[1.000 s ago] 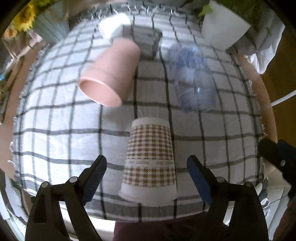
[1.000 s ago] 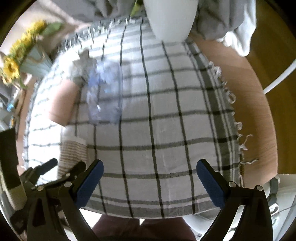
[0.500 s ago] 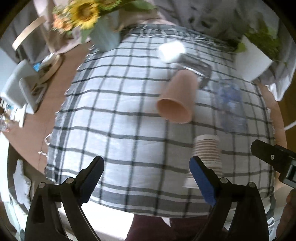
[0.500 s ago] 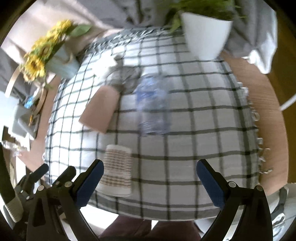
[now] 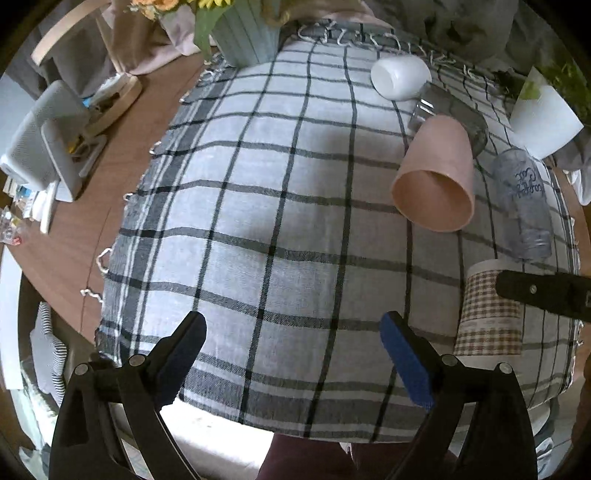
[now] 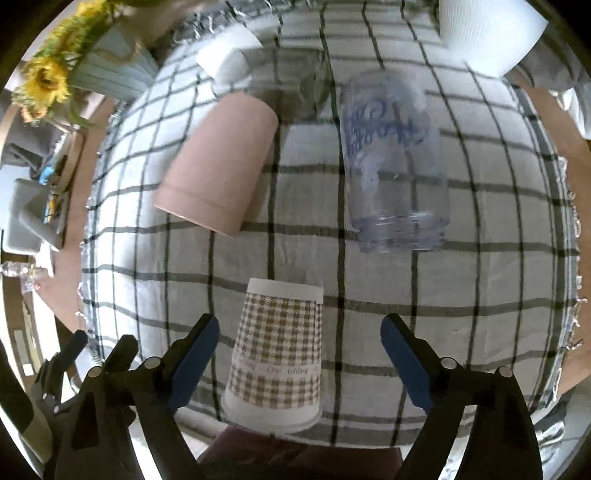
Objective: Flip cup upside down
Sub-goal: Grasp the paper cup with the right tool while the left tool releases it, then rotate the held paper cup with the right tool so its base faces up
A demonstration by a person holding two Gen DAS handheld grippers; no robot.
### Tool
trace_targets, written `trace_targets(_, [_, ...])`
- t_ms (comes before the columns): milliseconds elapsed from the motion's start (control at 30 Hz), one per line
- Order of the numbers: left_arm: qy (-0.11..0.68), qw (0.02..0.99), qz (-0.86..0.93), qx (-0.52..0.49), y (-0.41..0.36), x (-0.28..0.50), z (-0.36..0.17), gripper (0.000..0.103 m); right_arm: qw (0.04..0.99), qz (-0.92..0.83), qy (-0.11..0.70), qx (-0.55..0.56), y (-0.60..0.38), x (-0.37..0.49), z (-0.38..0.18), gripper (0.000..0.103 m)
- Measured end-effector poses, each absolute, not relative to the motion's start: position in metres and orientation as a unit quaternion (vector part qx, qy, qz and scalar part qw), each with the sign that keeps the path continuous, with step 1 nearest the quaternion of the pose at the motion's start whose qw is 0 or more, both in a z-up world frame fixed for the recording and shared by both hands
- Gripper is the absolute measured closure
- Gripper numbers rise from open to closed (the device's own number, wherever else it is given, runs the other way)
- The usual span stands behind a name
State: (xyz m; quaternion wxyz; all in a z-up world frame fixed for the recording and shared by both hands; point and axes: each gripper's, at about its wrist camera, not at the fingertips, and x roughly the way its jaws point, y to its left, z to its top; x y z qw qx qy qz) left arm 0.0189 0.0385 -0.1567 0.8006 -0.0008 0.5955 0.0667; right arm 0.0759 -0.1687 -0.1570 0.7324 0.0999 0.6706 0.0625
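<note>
A brown-checked paper cup (image 6: 275, 354) stands upside down near the front edge of the checked tablecloth (image 6: 480, 295); it also shows at the right of the left wrist view (image 5: 489, 314). My right gripper (image 6: 295, 365) is open, its fingers on either side of this cup without touching it. My left gripper (image 5: 291, 358) is open and empty over bare cloth, left of the cup. A pink cup (image 5: 436, 177) stands mouth-down beyond, also in the right wrist view (image 6: 218, 162). A clear glass with blue writing (image 6: 393, 162) stands upside down to its right.
A white cup (image 5: 400, 77), a grey glass (image 5: 458, 114), a sunflower vase (image 5: 245, 35) and a white plant pot (image 5: 543, 114) stand at the back. The right gripper's finger (image 5: 543, 295) crosses the left wrist view. Clutter lies on the wooden table (image 5: 92, 206) at left.
My left gripper has swung left away from the checked cup. My right gripper has moved left and now has the cup between its fingers.
</note>
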Motion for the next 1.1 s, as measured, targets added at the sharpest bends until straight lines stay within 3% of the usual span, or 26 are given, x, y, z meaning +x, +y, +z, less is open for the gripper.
trace_targets(367, [0.605, 0.795, 0.048, -0.004, 0.048, 0.032, -0.171, 0.007, 0.698, 0.048, 0.705, 0.118, -0.162, 0.096, -0.191, 0.028])
trace_targets(600, [0.607, 0.795, 0.029, -0.004, 0.050, 0.036, -0.174, 0.007, 0.693, 0.047, 0.707, 0.135, -0.161, 0.098, -0.196, 0.047])
trace_targets(1100, [0.587, 0.810, -0.010, 0.001, 0.049, 0.038, -0.158, 0.007, 0.774, 0.005, 0.623, 0.112, -0.166, 0.073, -0.136, 0.048])
